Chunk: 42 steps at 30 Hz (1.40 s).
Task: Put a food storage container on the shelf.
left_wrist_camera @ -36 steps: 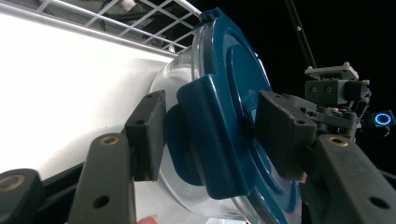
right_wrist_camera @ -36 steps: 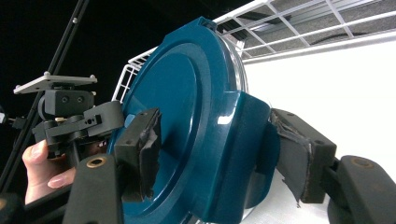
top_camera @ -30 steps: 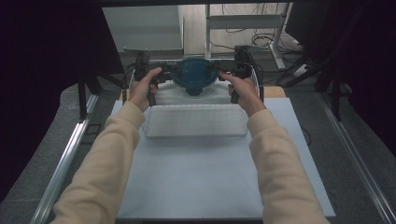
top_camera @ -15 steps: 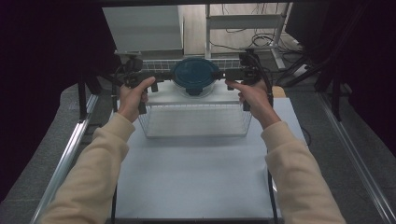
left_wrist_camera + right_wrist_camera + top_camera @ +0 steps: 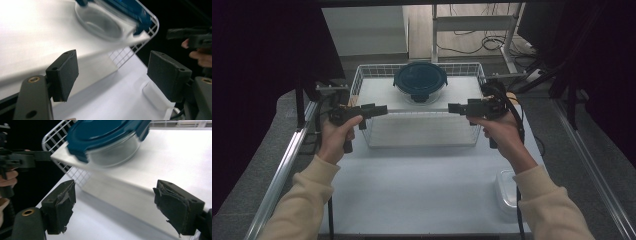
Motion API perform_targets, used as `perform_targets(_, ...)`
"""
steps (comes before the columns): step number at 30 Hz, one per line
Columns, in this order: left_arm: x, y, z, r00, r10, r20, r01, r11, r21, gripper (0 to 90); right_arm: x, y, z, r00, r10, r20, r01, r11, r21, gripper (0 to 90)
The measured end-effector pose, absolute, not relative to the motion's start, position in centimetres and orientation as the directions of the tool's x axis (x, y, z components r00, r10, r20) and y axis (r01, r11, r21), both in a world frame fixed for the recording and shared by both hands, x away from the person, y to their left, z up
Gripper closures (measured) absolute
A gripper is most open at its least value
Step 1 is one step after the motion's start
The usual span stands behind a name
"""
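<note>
Two grippers face each other in the high view: left gripper (image 5: 379, 108) and right gripper (image 5: 455, 107), each held in a hand and pointing inward over the front edge of the white wire basket (image 5: 362, 75). Gap between them is wide, nothing gripped. Glass container with blue lid (image 5: 420, 80) sits on the white board (image 5: 377, 92) at the back middle of the basket, well apart from both tips; the level, mirrored hold suggests a two-sided approach to it. Small clear plastic box (image 5: 507, 189) lies on the table (image 5: 412, 190) by the right forearm, likely parked out of the way.

Left gripper view: jaws spread, pads (image 5: 65, 72) empty. Container (image 5: 105, 22) is blurred, up ahead on the board, basket corner (image 5: 150, 22) past it. Other gripper (image 5: 190, 36) shows at right.

Right gripper view: jaws spread too, pads (image 5: 61, 205) worn and torn at the edges, holding nothing. Lid (image 5: 100, 132) and glass bowl under it sit above and ahead, between the jaw lines but not touched. Other gripper (image 5: 22, 160) at left. My read: container not yet grasped, both tools lined up for it.
</note>
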State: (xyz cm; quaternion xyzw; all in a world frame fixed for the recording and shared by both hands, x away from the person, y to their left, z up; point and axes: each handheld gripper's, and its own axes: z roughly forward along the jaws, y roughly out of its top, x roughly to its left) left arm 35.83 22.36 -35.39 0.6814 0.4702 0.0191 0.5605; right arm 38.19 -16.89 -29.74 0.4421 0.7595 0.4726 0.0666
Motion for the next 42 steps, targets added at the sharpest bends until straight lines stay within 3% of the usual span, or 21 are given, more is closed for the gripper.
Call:
perform_targets(10, 29.5, 22.1, -38.3, 0.613, 0.687, -0.389, 0.572, -0.046, 0.819, 25.9, 32.6, -18.2, -33.3, -0.662, 0.712, 0.233, 0.547, 0.246, 0.801, 21.3)
perform_targets(21, 26.6, 21.7, -42.2, 0.595, 0.717, -0.364, 0.602, -0.098, 0.792, 27.4, 28.5, -20.9, -38.7, -0.640, 0.733, 0.231, 0.560, 0.240, 0.793, 22.4)
perform_targets(30, 24.9, 21.0, -44.3, 0.579, 0.749, -0.321, 0.630, -0.162, 0.759, 28.1, 26.5, -22.0, -42.1, -0.653, 0.733, 0.191, 0.567, 0.306, 0.764, 25.1)
perform_targets(36, 24.2, 21.4, -45.4, 0.544, 0.760, -0.356, 0.661, -0.126, 0.740, 28.2, 25.8, -23.0, -43.0, -0.646, 0.735, 0.207, 0.582, 0.299, 0.756, 26.9)
perform_targets(42, 24.4, 20.2, -45.6, 0.566, 0.765, -0.307, 0.645, -0.180, 0.743, 28.4, 26.3, -23.1, -44.5, -0.637, 0.749, 0.183, 0.603, 0.335, 0.724, 28.3)
